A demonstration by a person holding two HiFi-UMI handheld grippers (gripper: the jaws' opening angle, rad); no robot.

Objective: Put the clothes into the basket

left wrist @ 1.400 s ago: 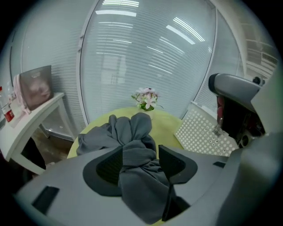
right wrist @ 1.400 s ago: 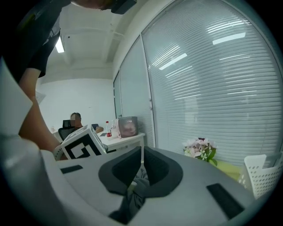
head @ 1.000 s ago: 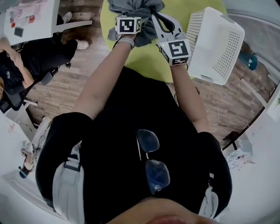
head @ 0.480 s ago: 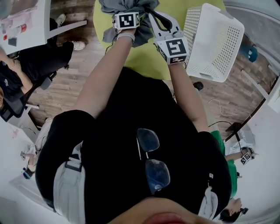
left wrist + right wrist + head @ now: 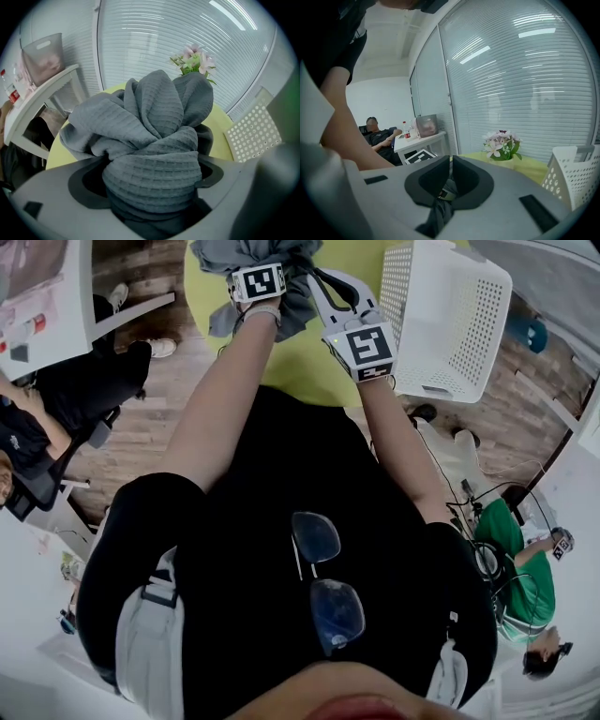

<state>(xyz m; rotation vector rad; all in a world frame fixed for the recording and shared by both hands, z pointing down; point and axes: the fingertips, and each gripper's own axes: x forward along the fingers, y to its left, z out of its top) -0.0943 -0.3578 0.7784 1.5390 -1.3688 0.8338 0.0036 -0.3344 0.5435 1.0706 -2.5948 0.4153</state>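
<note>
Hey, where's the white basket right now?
In the head view the white basket sits upper right, at the yellow-green table's right edge, just right of the right gripper.

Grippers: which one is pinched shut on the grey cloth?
The right gripper: its jaws nearly meet on a thin strip of the grey cloth. The left gripper has just been opening its jaws, which stand wide around that cloth.

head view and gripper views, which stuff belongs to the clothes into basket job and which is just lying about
Job in hand:
grey cloth
white basket

Just lying about:
flowers
white side table
grey box on that table
seated person in the background
</note>
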